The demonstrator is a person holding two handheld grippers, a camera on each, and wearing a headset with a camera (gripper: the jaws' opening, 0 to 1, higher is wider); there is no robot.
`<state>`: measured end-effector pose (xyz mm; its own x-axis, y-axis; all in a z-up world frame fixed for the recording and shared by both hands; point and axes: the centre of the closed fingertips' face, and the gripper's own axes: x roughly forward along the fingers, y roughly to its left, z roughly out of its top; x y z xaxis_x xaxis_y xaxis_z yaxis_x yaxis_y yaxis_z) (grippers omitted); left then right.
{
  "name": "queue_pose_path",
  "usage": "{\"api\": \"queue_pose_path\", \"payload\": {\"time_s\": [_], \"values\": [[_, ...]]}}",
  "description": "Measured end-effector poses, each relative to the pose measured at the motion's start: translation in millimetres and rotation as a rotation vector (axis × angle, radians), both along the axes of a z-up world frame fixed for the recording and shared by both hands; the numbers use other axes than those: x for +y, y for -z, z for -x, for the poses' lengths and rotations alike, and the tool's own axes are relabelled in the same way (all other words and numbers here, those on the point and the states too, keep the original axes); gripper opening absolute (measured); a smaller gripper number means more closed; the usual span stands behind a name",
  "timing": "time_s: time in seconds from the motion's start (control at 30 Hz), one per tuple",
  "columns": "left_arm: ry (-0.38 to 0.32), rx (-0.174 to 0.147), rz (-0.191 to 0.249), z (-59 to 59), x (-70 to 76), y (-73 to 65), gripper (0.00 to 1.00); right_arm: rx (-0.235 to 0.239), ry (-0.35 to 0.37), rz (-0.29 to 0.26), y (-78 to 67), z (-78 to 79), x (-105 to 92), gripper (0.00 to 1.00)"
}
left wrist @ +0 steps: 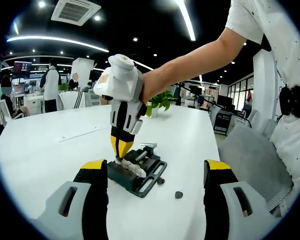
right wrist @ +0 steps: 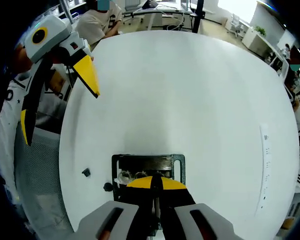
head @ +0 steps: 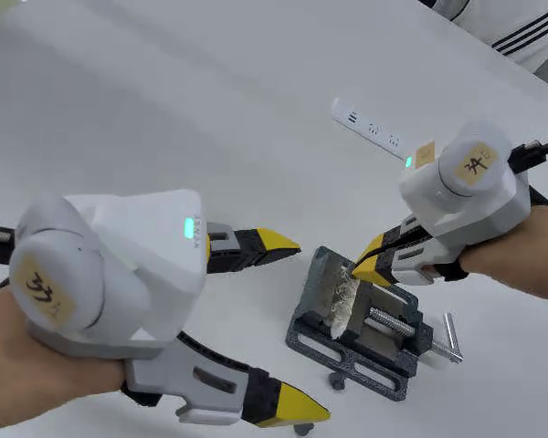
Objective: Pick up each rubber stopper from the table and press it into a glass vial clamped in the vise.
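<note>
Right gripper [right wrist: 152,183]: clenched, tips down at the vials [right wrist: 125,175] clamped in the vise [right wrist: 147,163]; cannot tell whether pinching anything, with the contact point hidden. Probably pressing, or lining up to. One loose stopper [right wrist: 86,172] on the tabletop [right wrist: 190,90] near the vise, yet to be picked up. Main risk at the glass: could cock a stopper on a rim by pressing off-centre or tilted, or could load a vial sideways and crack it. Might lose a half-seated one by letting go too early. Might also slide the vise with a hard sideways shove, if not fixed down. As for the loose stopper: small and dark, likely to roll or skid off if nudged or pinched near its edge. Left gripper [head: 300,327]: released, jaws spread wide, near the vise but apart from it, steadying nothing. Further out, power strip [head: 370,128], well apart from the work and probably no hazard.
</note>
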<state>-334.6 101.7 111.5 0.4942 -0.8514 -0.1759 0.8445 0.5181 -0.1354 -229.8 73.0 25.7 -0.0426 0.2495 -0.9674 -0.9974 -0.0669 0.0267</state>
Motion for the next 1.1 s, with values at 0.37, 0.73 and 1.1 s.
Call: {"api": "queue_pose_path", "payload": {"time_s": [0.37,0.73,1.1], "values": [[0.006,-0.002,-0.038,4.6,3.5,-0.9,0.78,-0.034,0.006,-0.047,-1.2,0.7,-2.1,0.01],[0.011,-0.008,-0.064,7.3,1.9,-4.2,0.77,-0.065,0.043,-0.108,-2.0,0.0,-2.2,0.01],[0.011,0.002,-0.091,16.5,4.0,-0.7,0.76,-0.057,0.069,-0.136,-1.9,2.0,-0.9,0.02]]}}
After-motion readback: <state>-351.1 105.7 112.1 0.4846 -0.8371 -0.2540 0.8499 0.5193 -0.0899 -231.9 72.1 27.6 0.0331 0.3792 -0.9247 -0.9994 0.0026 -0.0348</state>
